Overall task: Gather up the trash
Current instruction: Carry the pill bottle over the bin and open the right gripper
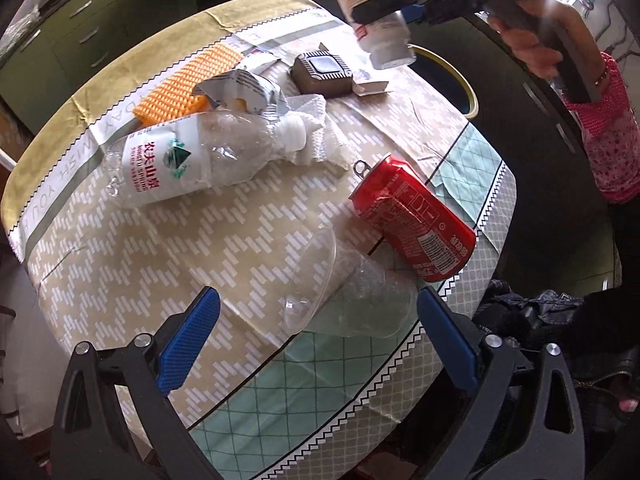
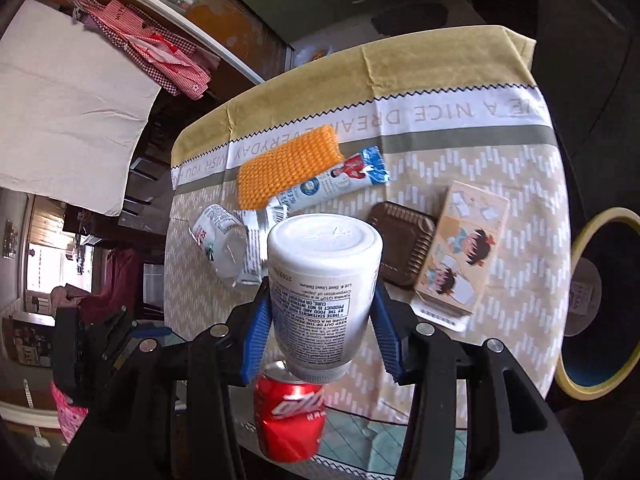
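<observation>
Above table edge, white bottle [image 2: 320,300] clamped by right gripper [image 2: 320,312], bin [image 2: 576,240] just rightwards; left gripper [image 1: 320,344] spread wide, nothing held.

The tablecloth [image 2: 460,112] carries "A NICE DREAM EVERYDAY WISH YOU", seen upside down. The white pill bottle [image 2: 320,296] reads "KEEP OUT OF THE REACH", "WARNING" and "Corporation of Japan". The crushed water bottle [image 1: 160,160] shows "农夫山泉". The red can [image 1: 416,220] bears a barcode.

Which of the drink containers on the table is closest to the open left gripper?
The clear plastic cup, on its side between the left gripper's fingers; red can and water bottle lie farther.
</observation>
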`<state>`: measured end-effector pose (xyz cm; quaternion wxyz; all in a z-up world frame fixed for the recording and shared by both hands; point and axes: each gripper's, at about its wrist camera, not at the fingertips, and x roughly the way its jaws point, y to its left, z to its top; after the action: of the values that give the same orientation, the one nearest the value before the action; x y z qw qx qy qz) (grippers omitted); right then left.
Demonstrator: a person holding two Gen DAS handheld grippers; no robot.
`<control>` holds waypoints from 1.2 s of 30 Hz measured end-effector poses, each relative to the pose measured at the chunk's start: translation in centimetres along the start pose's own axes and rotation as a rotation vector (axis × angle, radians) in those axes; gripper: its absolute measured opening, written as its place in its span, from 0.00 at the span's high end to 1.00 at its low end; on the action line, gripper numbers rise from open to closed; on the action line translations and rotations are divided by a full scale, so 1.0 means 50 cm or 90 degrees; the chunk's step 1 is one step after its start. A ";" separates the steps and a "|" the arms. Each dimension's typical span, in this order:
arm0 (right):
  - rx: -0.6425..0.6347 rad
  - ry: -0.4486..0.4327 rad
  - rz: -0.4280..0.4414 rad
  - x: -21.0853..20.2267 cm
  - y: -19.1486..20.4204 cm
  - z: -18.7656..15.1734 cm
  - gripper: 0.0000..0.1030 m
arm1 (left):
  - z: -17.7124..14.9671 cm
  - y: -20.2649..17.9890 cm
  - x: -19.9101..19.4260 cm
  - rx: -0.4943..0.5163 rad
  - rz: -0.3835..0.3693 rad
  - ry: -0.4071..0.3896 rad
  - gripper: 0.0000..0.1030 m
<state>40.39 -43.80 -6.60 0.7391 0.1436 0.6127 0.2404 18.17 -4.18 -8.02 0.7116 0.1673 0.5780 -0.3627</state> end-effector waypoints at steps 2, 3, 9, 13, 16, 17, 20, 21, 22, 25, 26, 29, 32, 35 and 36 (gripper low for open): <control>0.001 -0.007 -0.011 -0.032 -0.037 -0.034 0.54 | 0.004 -0.002 0.007 0.010 -0.009 0.004 0.09; 0.005 -0.010 -0.015 -0.046 -0.057 -0.049 0.54 | 0.006 -0.003 0.011 0.013 -0.010 0.006 0.09; 0.048 -0.012 -0.016 -0.087 -0.171 -0.124 0.54 | 0.014 0.004 0.040 0.005 0.003 0.046 0.36; 0.070 -0.023 -0.011 -0.107 -0.223 -0.142 0.54 | 0.014 0.011 0.059 -0.010 -0.003 0.080 0.49; 0.078 -0.030 -0.008 -0.117 -0.248 -0.147 0.54 | 0.015 0.011 0.062 -0.015 -0.016 0.091 0.55; 0.079 -0.032 -0.008 -0.119 -0.252 -0.150 0.54 | 0.016 0.009 0.062 -0.016 -0.021 0.093 0.63; 0.081 -0.034 -0.008 -0.125 -0.267 -0.157 0.54 | 0.015 -0.005 0.056 -0.007 -0.020 0.098 0.80; 0.082 -0.036 -0.008 -0.128 -0.272 -0.159 0.54 | 0.013 -0.013 0.056 0.002 -0.013 0.102 0.85; 0.083 -0.038 -0.007 -0.131 -0.277 -0.161 0.54 | 0.012 -0.021 0.055 0.007 -0.011 0.105 0.86; 0.091 -0.047 -0.003 -0.142 -0.293 -0.168 0.54 | 0.006 -0.036 0.049 0.015 0.002 0.111 0.89; 0.095 -0.050 -0.003 -0.145 -0.300 -0.169 0.54 | 0.005 -0.038 0.046 0.011 0.004 0.110 0.90; 0.107 -0.058 -0.004 -0.154 -0.320 -0.173 0.54 | 0.005 -0.046 0.031 0.009 0.028 0.101 0.92; 0.115 -0.070 -0.012 -0.168 -0.340 -0.178 0.54 | 0.009 -0.054 0.007 0.017 0.060 0.088 0.95; 0.124 -0.090 -0.033 -0.189 -0.363 -0.181 0.54 | 0.016 -0.062 -0.015 0.026 0.098 0.080 0.95; 0.124 -0.099 -0.051 -0.197 -0.372 -0.182 0.54 | 0.019 -0.064 -0.021 0.028 0.108 0.078 0.95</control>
<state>33.56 -65.44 -9.68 0.7761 0.2082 0.5790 0.1382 16.50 -6.63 -6.20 0.6993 0.2530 0.5962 -0.3025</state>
